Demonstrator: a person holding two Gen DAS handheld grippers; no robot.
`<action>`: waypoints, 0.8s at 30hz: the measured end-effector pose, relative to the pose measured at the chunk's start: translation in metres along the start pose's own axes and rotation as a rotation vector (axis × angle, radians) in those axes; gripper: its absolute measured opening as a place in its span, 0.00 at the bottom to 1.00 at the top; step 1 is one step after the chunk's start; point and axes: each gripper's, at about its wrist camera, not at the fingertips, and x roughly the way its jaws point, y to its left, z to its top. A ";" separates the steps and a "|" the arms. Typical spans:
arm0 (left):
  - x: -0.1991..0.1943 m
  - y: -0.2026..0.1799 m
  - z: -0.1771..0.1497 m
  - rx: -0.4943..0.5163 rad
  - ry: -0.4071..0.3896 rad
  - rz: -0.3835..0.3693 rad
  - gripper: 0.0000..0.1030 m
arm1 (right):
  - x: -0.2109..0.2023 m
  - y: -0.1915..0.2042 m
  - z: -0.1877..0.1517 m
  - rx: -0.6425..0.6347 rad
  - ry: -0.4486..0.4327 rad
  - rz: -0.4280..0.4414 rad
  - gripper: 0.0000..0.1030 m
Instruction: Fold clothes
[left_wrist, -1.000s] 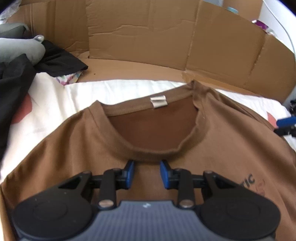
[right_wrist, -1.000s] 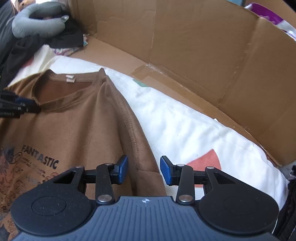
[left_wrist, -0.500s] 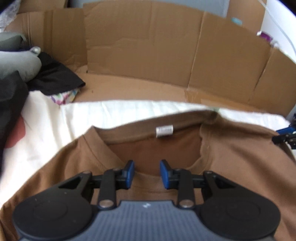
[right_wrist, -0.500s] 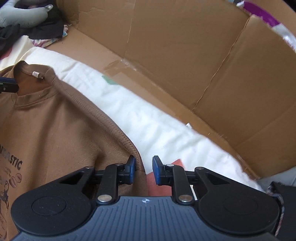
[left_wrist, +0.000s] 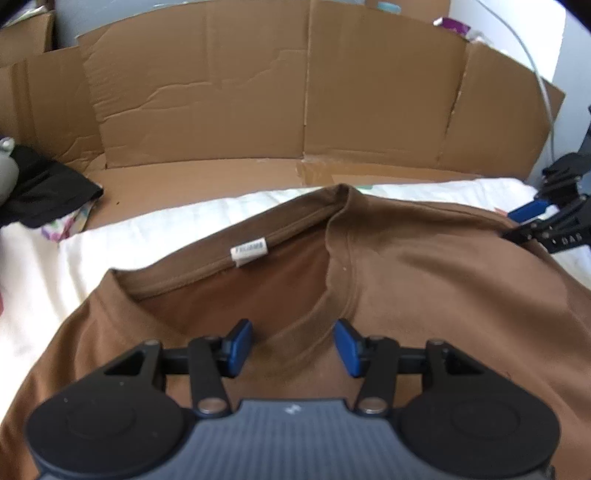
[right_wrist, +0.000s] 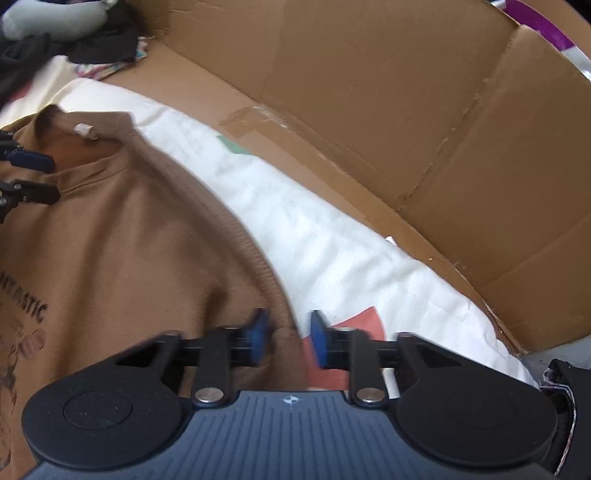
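Brown t-shirt (left_wrist: 424, 280) with a black print lies face up on a white sheet (right_wrist: 303, 236), cardboard wall (left_wrist: 258, 103) just behind the collar. Left tongs (left_wrist: 293, 345) straddle the front collar, opening, not gripping. Right tongs (right_wrist: 286, 338) are closing around the shirt's shoulder edge, pads not pressing yet.

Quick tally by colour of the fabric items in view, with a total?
Brown: 1, the T-shirt
Cream: 1, the sheet under it
Black: 1, the bundle of clothes
Grey: 1, the padded item, kind unclear
Total: 4
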 end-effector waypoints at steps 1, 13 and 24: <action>0.003 0.000 0.003 -0.001 0.002 -0.012 0.49 | 0.001 -0.002 0.002 0.005 0.001 -0.006 0.12; 0.011 0.009 0.023 -0.025 -0.039 -0.034 0.01 | 0.027 -0.030 0.028 0.074 0.024 -0.022 0.08; 0.007 -0.011 0.059 0.022 -0.104 -0.055 0.37 | -0.022 -0.043 0.009 0.141 -0.071 0.000 0.45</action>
